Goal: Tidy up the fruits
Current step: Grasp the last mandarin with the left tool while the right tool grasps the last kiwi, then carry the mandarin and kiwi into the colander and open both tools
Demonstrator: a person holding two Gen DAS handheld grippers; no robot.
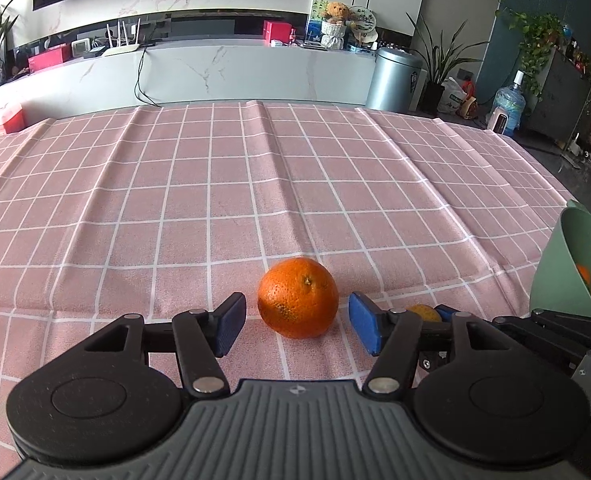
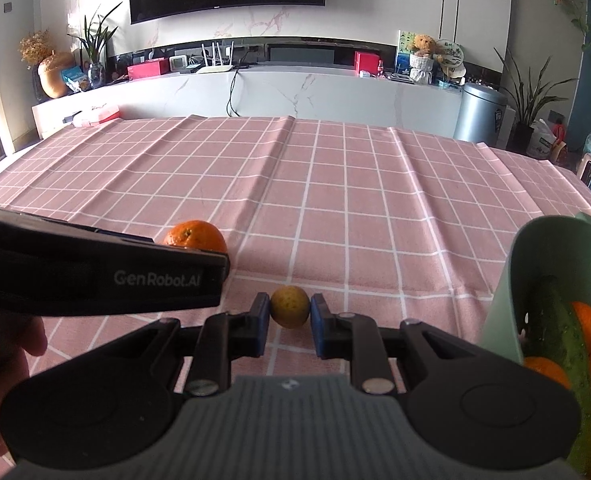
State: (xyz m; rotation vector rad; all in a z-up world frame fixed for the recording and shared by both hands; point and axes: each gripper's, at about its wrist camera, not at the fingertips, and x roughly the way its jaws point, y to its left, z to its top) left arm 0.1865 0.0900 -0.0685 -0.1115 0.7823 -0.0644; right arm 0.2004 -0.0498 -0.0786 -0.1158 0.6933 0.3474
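An orange (image 1: 298, 298) lies on the pink checked tablecloth, between the blue pads of my open left gripper (image 1: 297, 326), not touched by either pad. It also shows in the right wrist view (image 2: 195, 236), partly behind the left gripper's body (image 2: 95, 276). My right gripper (image 2: 290, 316) is shut on a small yellow-orange fruit (image 2: 290, 306), just above the cloth; that fruit peeks out in the left wrist view (image 1: 424, 313). A pale green bowl (image 2: 535, 264) at the right holds oranges (image 2: 587, 320), a cucumber (image 2: 555, 320) and a yellow fruit.
The pink checked tablecloth (image 1: 215, 200) covers the whole table and has creases. The green bowl's rim shows at the right edge of the left wrist view (image 1: 555, 272). A white counter, a TV, plants and a metal bin stand beyond the table's far edge.
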